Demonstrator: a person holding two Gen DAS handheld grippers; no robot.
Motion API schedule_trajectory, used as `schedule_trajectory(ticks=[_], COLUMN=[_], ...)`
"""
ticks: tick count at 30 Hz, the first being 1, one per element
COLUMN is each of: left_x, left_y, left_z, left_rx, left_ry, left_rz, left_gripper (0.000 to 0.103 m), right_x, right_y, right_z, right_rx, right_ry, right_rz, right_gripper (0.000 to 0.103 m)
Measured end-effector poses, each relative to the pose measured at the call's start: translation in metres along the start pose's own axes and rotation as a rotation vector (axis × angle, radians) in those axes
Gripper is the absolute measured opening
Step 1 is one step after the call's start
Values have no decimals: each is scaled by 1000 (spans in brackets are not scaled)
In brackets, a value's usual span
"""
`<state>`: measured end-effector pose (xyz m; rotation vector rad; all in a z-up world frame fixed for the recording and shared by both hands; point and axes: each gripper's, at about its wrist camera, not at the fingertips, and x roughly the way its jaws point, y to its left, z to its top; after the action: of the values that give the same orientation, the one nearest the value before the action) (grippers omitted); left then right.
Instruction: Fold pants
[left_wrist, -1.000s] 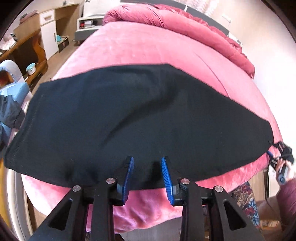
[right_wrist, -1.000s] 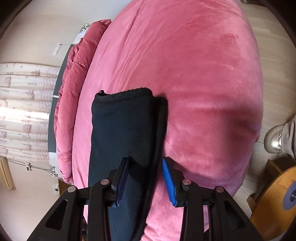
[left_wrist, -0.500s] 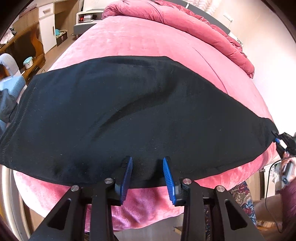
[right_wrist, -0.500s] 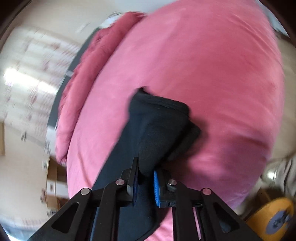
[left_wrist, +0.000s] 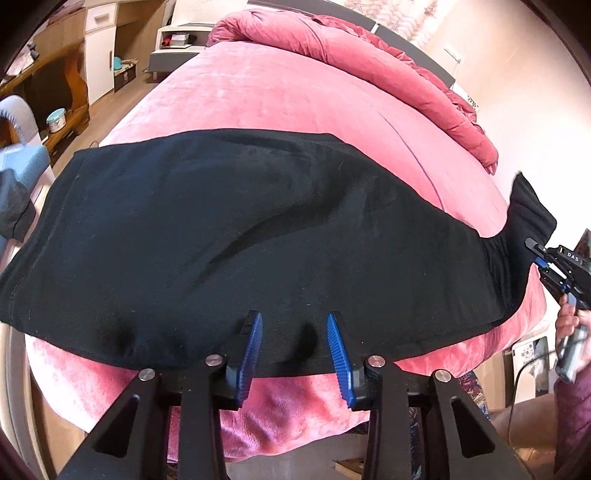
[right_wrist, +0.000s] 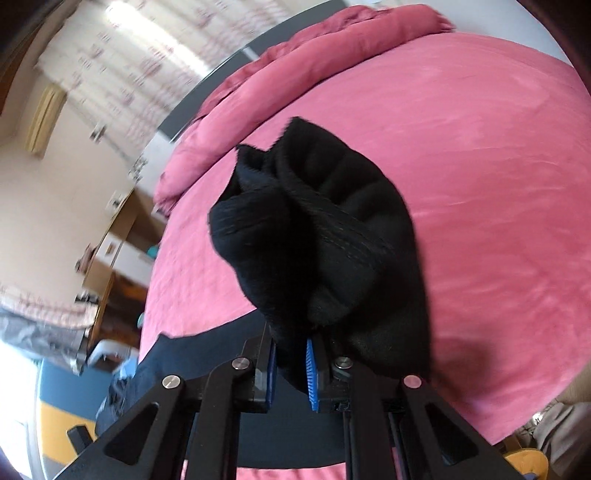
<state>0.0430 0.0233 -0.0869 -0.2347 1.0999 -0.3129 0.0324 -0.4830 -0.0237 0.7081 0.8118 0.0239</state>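
Curtains (right_wrist: 122, 62) motion-blurred; pants (left_wrist: 221, 236) cut off at left frame edge, hem bunched over right tool (right_wrist: 290, 363)

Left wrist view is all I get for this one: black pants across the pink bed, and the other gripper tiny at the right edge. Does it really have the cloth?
Observer: Yes. In the right wrist view the right gripper is shut on the pants, with the bunched end pinched between its blue pads.
Operator: Is that end flat on the bed?
Observer: No, it stands up in a crumpled bundle in front of that camera, above the pink blanket.
Operator: And the gripper I'm looking along?
Observer: The left gripper is open at the near hem, jaws apart, with nothing pinched.
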Motion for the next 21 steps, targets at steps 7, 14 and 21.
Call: schedule_trajectory(ticks=[7,14,21], left_x=[3,2,2], left_y=[-3,2,10], left_z=[-3,-7,-10], left_rx=[5,-20,-65], left_ry=[4,4,16], left_rz=[14,86,30], left_gripper=[40,43,43], right_x=[36,83,119], right_y=[78,128,178], right_z=[-31,-76,-119], right_rx=[-171,-297,-471], right_ry=[124,256,344], right_rz=[44,30,-8], right_gripper=[12,12,12])
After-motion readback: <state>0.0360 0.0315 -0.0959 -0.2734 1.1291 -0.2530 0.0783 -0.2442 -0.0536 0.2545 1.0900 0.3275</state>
